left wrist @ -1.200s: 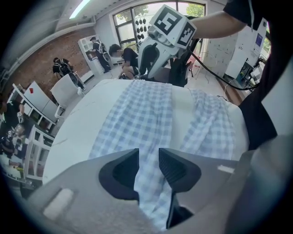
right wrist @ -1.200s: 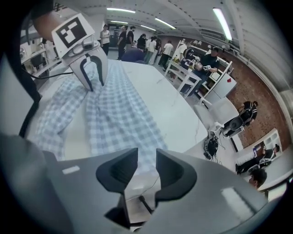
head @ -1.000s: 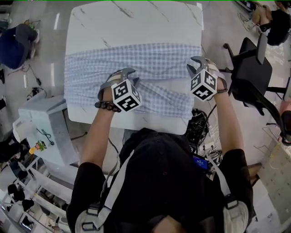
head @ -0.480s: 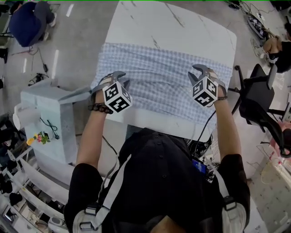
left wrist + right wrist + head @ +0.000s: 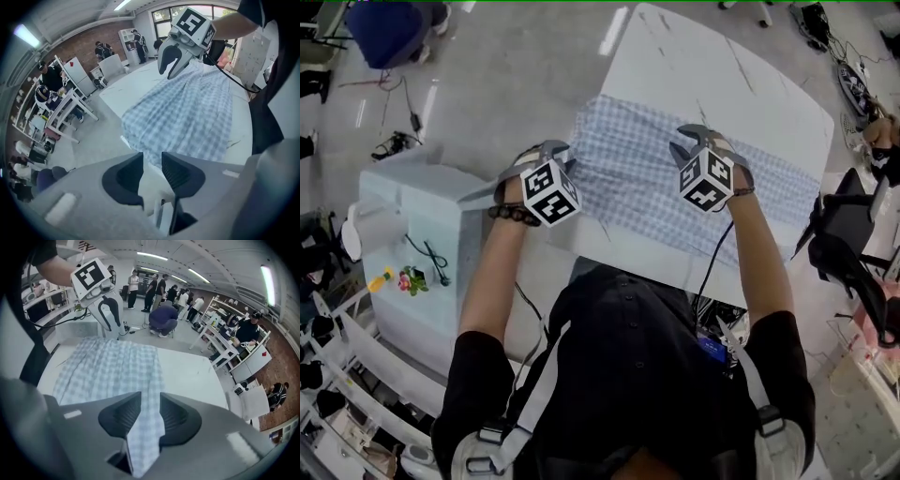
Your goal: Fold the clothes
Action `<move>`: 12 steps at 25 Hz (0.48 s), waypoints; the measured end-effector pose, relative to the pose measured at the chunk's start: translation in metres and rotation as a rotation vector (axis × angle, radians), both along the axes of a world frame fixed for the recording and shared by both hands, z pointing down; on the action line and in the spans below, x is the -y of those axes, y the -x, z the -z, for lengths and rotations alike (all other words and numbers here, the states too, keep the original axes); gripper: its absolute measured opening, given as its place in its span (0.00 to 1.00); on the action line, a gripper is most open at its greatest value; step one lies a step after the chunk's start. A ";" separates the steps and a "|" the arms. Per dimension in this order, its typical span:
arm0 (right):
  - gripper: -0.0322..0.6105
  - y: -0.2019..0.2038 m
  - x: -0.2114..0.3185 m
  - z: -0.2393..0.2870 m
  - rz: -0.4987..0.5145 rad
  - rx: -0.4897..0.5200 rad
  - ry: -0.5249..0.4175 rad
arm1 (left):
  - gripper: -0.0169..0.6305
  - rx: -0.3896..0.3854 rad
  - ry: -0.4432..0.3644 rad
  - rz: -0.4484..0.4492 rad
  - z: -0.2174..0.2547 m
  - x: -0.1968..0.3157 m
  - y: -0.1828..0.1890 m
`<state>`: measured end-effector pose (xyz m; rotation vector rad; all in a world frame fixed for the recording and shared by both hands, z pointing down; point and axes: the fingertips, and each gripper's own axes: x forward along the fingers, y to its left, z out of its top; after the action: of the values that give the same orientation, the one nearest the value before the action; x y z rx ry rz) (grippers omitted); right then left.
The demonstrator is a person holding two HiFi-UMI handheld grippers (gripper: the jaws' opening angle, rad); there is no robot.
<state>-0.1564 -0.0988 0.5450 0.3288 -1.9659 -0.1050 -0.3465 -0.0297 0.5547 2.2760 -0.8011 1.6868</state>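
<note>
Inspecting both claws, we find the left claw (image 5: 152, 160) closed on one edge of the cloth (image 5: 637, 178) and the right claw (image 5: 150, 401) clamped on a pinched fold of it. We note the checked cloth lies spread across the white desk (image 5: 712, 75) between them.

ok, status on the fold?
Both shut on cloth: left gripper, right gripper. Cloth spread across table, one end at its edge. Nothing else on table.
</note>
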 end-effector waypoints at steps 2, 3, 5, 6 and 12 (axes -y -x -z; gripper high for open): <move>0.25 0.013 0.006 -0.003 0.010 -0.010 0.008 | 0.23 -0.012 0.004 -0.010 -0.004 0.009 0.010; 0.25 0.014 0.009 -0.003 0.011 -0.015 0.013 | 0.23 -0.021 0.006 -0.023 -0.005 0.014 0.011; 0.25 0.012 0.012 -0.006 0.006 -0.028 0.033 | 0.23 -0.041 0.005 -0.054 -0.007 0.024 0.010; 0.25 0.008 0.013 -0.009 0.001 -0.038 0.046 | 0.23 -0.049 0.002 -0.072 -0.009 0.030 0.009; 0.29 -0.039 0.022 -0.025 -0.083 -0.087 0.119 | 0.24 -0.063 -0.019 -0.183 -0.019 0.086 0.003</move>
<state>-0.1170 -0.1212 0.5697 0.3219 -1.8606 0.0496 -0.3500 -0.1156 0.5740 2.4685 -0.6143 1.6772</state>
